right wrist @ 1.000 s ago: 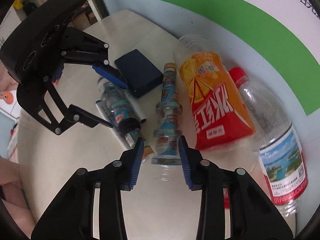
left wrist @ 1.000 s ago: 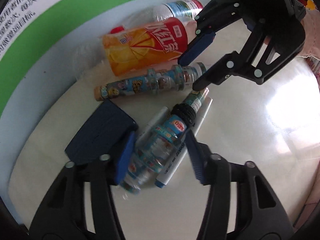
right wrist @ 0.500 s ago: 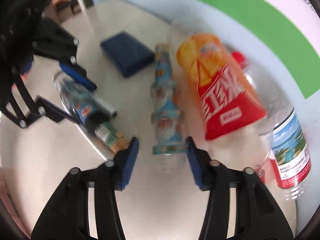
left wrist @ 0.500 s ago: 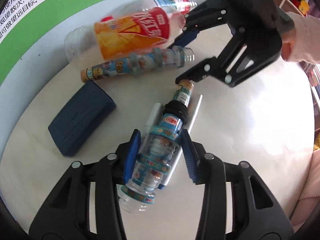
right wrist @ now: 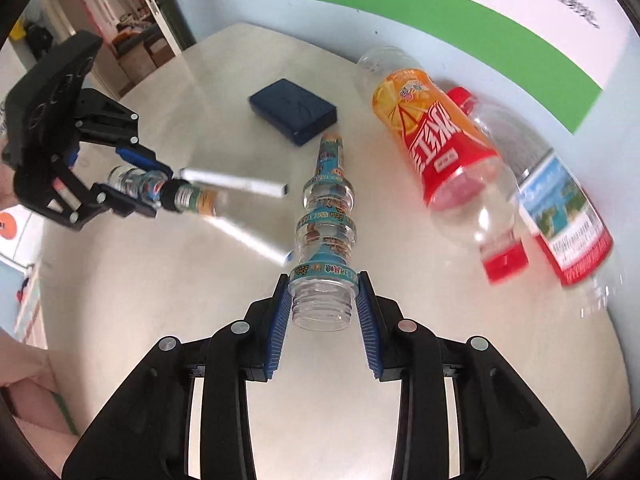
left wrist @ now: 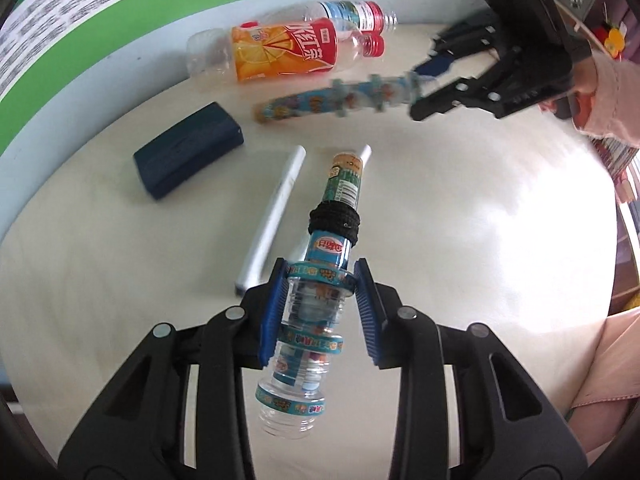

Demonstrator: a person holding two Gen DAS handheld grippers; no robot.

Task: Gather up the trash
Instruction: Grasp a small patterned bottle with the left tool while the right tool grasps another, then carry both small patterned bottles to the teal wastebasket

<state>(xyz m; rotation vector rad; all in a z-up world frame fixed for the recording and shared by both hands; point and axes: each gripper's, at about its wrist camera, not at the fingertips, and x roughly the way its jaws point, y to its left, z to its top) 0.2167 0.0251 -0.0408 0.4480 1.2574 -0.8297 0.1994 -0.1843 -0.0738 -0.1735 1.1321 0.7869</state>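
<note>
My left gripper [left wrist: 320,280] has a ridged clear bottle with blue labels and a black band at its neck [left wrist: 326,248] between its blue pads. The jaws are closing, the pads press on a label ring, and the bottle hangs above the table. In the right wrist view this gripper [right wrist: 148,188] and its bottle [right wrist: 188,198] sit at the left. My right gripper [right wrist: 323,284] is closing on a second ridged blue-labelled bottle [right wrist: 326,216], gripped near its open base. The left wrist view shows that gripper [left wrist: 430,80] and its bottle [left wrist: 340,98], blurred, at the upper right.
On the pale round table [left wrist: 460,240] lie an orange-labelled bottle [right wrist: 436,140], a water bottle with a red label [right wrist: 560,200], a dark blue case [right wrist: 294,110] and two white markers [left wrist: 272,216]. A wall with a green band runs behind. A person's sleeve [left wrist: 604,96] is at the right.
Both grippers have closed on their ridged bottles and lifted them off the table, drawing back from the pile. The markers that lay under the left bottle now lie bare.
</note>
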